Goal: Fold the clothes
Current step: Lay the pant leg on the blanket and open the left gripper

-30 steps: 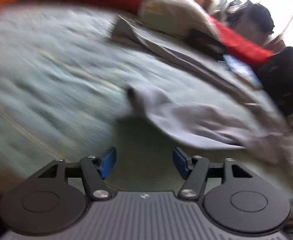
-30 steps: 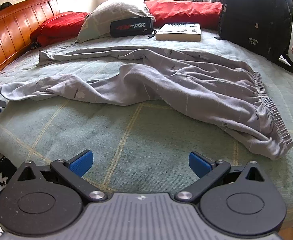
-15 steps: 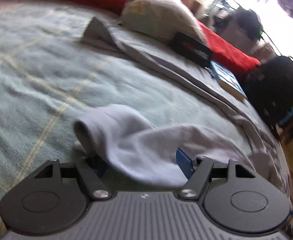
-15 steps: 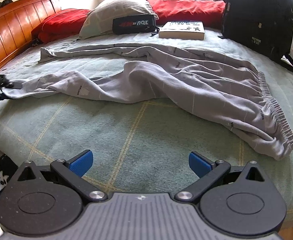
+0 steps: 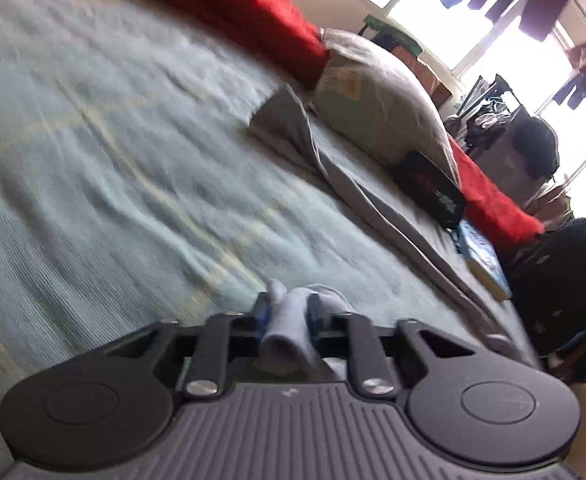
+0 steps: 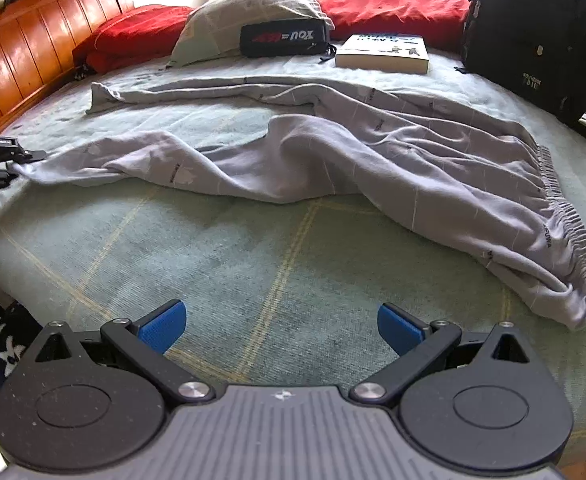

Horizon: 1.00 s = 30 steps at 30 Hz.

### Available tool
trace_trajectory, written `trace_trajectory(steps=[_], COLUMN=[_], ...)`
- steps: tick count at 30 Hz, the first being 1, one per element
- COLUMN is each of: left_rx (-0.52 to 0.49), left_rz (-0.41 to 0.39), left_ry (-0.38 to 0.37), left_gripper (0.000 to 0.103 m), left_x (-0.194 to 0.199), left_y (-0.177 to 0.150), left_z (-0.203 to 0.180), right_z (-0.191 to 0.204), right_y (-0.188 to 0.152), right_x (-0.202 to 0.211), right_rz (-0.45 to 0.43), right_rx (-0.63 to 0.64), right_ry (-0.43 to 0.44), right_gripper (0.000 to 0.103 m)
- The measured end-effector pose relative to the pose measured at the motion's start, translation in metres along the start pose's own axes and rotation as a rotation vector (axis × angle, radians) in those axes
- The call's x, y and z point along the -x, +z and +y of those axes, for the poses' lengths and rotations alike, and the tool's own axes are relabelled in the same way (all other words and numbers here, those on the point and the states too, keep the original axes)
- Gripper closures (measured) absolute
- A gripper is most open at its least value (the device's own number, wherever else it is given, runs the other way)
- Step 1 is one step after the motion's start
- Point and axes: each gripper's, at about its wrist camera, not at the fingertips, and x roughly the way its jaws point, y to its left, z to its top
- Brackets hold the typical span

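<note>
My left claw (image 5: pixel 287 314) has just been closing and now pinches the end of one leg of the grey pants (image 6: pixel 333 160). The pants lie spread on the bed (image 6: pixel 253 280), below the pillow (image 6: pixel 249 16), with the waistband far from the pinched end. My right claw (image 6: pixel 281 326) is wide open, holding nothing, above bare bed near the pants.

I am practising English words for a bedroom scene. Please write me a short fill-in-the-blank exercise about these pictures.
1. The left gripper is shut on a leg end of the grey ____.
2. The right gripper is ____ and holds nothing.
3. The book lies between the black pouch and the black ____.

Missing words: trousers; open; backpack
</note>
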Motion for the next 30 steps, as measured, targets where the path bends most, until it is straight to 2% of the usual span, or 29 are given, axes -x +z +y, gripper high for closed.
trace_trajectory(steps=[8, 11, 15, 19, 23, 24, 25, 27, 30], left_rx=[-0.137, -0.180, -0.211, -0.218, -0.262, -0.287, -0.327, -0.405, -0.586], left_rz=[-0.205, -0.280, -0.319, -0.211, -0.107, -0.075, -0.043, 0.022, 0.090], left_ry=[0.063, 0.102, 0.145, 0.158, 0.148, 0.142, 0.134, 0.120, 0.095], left_gripper=[0.093, 0.100, 0.100, 0.099, 0.097, 0.093, 0.089, 0.074, 0.068], left_x=[0.055, 0.077, 0.092, 0.079, 0.057, 0.051, 0.045, 0.034, 0.020], left_y=[0.033, 0.045, 0.061, 0.059, 0.031, 0.021, 0.011, -0.011, -0.048], left_z=[-0.027, -0.037, -0.037, -0.031, -0.036, -0.041, -0.049, -0.064, -0.099], right_z=[-0.006, -0.008, -0.008, -0.008, -0.007, -0.007, -0.007, -0.008, -0.010], right_y=[0.001, 0.002, 0.001, -0.001, -0.002, -0.002, -0.002, -0.001, 0.004], right_x=[0.000, -0.002, -0.004, -0.005, -0.005, -0.004, -0.004, -0.003, -0.004], right_rz=[-0.002, 0.001, 0.005, 0.008, 0.011, 0.010, 0.009, 0.004, -0.005], right_rx=[-0.022, -0.038, -0.044, -0.050, -0.045, -0.043, -0.041, -0.041, -0.041], right_ry=[-0.003, 0.004, 0.010, 0.018, 0.020, 0.019, 0.019, 0.026, 0.051], right_gripper=[0.000, 0.000, 0.000, 0.000, 0.000, 0.000, 0.000, 0.000, 0.000])
